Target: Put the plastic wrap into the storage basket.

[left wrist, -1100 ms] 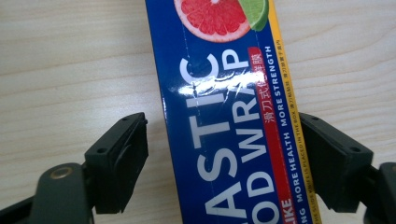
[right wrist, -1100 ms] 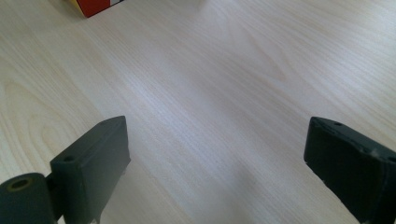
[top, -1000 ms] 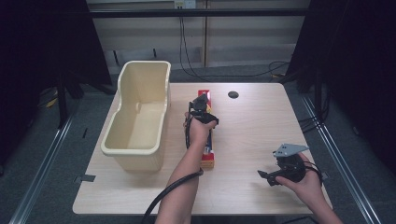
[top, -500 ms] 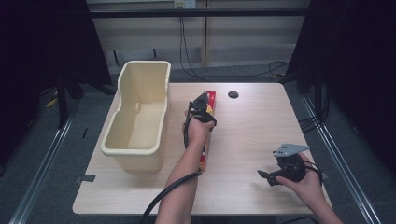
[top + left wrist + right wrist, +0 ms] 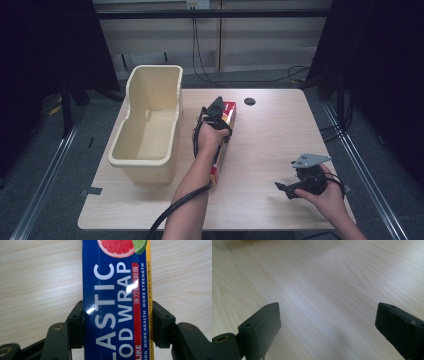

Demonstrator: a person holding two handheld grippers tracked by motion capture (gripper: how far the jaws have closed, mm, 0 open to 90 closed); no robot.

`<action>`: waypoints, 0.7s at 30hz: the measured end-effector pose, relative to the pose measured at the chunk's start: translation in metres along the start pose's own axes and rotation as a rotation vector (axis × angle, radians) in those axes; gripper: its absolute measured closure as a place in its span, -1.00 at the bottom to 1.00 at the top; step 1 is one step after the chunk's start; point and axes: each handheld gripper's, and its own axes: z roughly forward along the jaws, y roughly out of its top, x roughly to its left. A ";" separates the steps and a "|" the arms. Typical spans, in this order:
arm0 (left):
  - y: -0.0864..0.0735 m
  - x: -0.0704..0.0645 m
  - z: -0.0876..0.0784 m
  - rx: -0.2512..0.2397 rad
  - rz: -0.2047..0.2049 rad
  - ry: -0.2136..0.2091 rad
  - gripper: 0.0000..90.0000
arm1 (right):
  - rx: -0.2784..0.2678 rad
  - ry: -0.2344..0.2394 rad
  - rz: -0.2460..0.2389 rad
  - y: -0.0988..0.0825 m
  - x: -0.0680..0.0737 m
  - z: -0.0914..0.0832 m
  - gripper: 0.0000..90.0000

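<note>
A cream bin (image 5: 150, 125) is seen just left of the left tongs (image 5: 216, 114). The left tongs have just been closing and are clamped on the plastic wrap box (image 5: 117, 302), which lies between the pads on the tabletop (image 5: 270, 145). The long box is gripped near one end, so it could pivot or slip. Right tongs (image 5: 286, 190) are wide open, nothing held.

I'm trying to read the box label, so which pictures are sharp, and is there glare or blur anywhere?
Left gripper view: the blue plastic-wrap box is sharp, with white glare patches across its glossy lettering. Right gripper view: the pale wooden table shows a soft sheen, blurring toward the top edge. High view: the table is evenly lit, the room's sides fall dark, and the box's label is too small to read.
</note>
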 end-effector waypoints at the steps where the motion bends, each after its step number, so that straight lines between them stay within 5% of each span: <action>1: -0.001 -0.001 -0.001 0.005 -0.002 0.001 -0.08 | -0.006 0.004 -0.004 0.000 -0.001 0.000 -0.86; 4: -0.001 -0.001 -0.003 0.004 0.031 0.006 -0.08 | -0.012 -0.001 -0.014 0.000 -0.001 0.000 -0.86; 5: -0.002 -0.002 -0.004 -0.001 -0.005 0.004 -0.08 | -0.012 -0.001 -0.016 0.000 -0.001 0.000 -0.86; 8: -0.001 0.000 -0.009 0.002 0.020 -0.006 -0.08 | -0.011 0.005 -0.010 0.000 -0.001 0.000 -0.87; 12: 0.000 -0.001 -0.018 0.003 0.005 0.004 -0.08 | -0.008 0.001 -0.005 0.000 0.000 0.000 -0.88; 21: 0.005 -0.005 -0.052 0.002 0.045 -0.005 -0.08 | -0.020 0.012 0.006 0.001 0.000 0.000 -0.93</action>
